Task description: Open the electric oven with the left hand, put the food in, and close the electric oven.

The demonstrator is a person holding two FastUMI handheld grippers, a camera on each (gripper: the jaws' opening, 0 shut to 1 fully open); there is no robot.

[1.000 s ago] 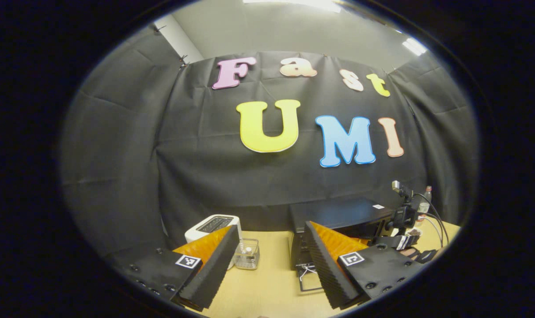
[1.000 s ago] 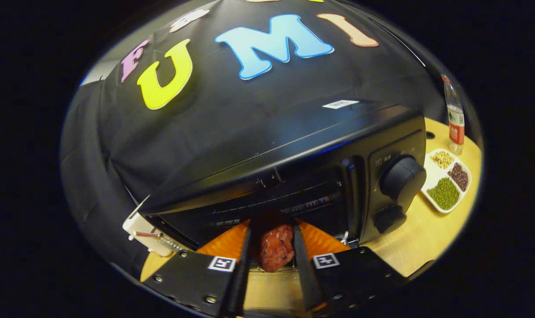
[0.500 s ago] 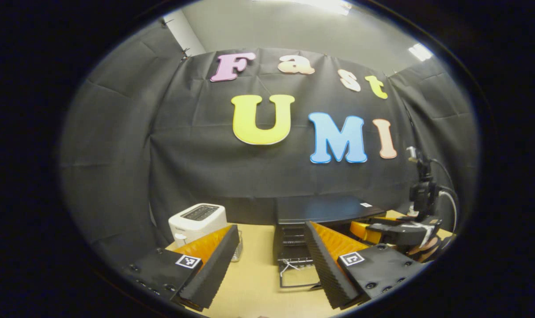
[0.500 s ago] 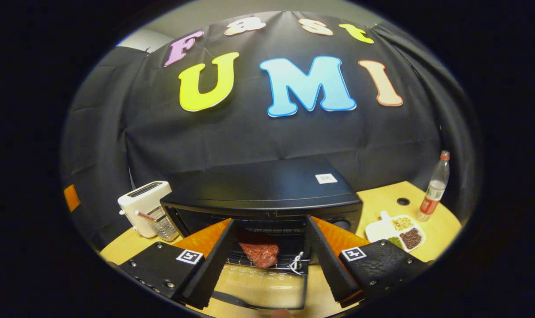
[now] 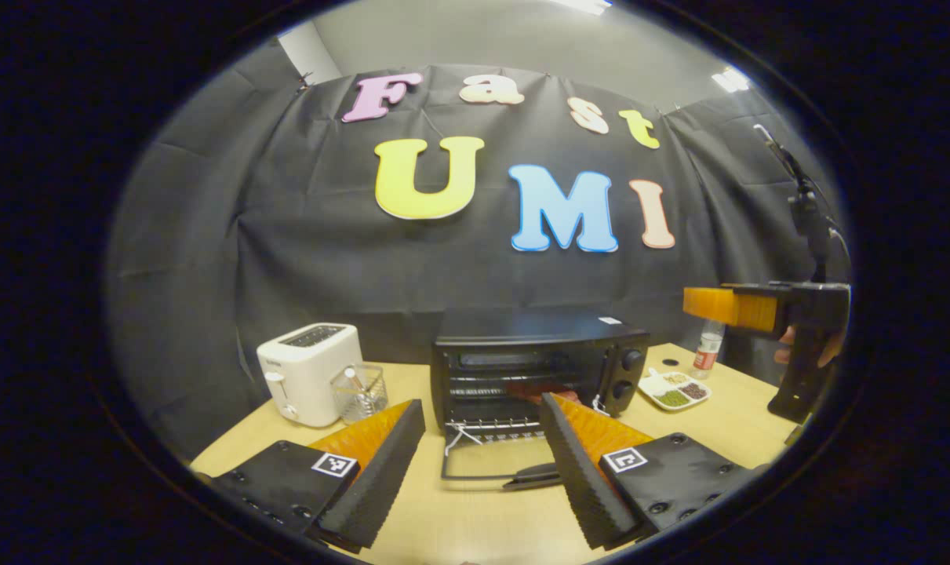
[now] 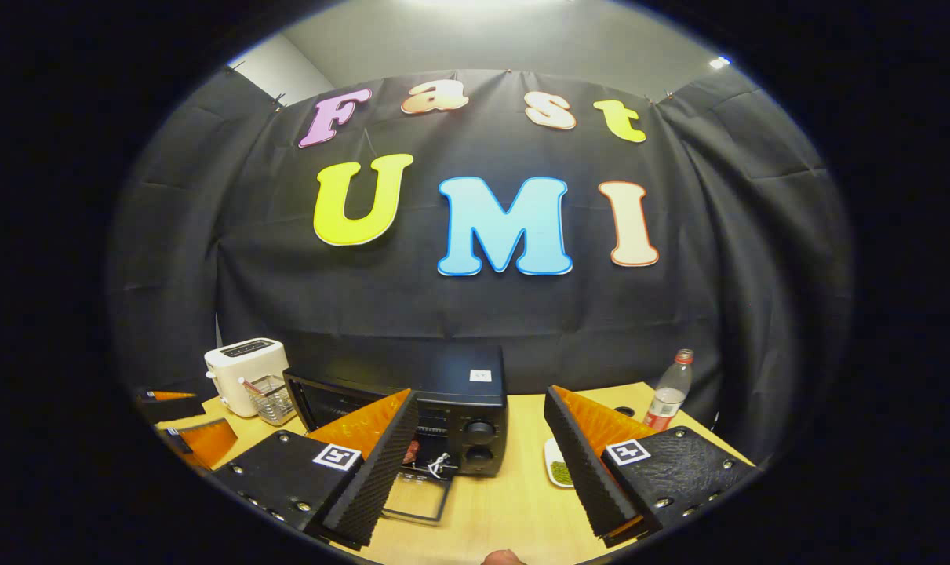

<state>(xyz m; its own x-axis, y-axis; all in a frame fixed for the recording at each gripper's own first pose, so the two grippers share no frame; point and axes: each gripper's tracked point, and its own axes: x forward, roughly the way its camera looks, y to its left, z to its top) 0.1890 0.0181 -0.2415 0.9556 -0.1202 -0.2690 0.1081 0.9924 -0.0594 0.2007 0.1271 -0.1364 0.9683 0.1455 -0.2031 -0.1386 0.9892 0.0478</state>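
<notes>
**Both claws wide open and empty, food inside the open oven**

In the left gripper view, the left claw (image 5: 482, 463) is spread wide, holding nothing and touching nothing above the table (image 5: 490, 526). At ten o'clock from it stands a white toaster (image 5: 310, 373), with a clear glass cup (image 5: 359, 392) just beside. At twelve o'clock sits the electric oven (image 5: 537, 369), its door (image 5: 482, 455) dropped flat; the reddish food (image 5: 541, 390) lies on the rack inside. At two o'clock a divided dish (image 5: 673, 389) holds beans, a bottle (image 5: 707, 353) behind it. The right claw (image 6: 482, 463) is likewise spread wide and empty.
</notes>
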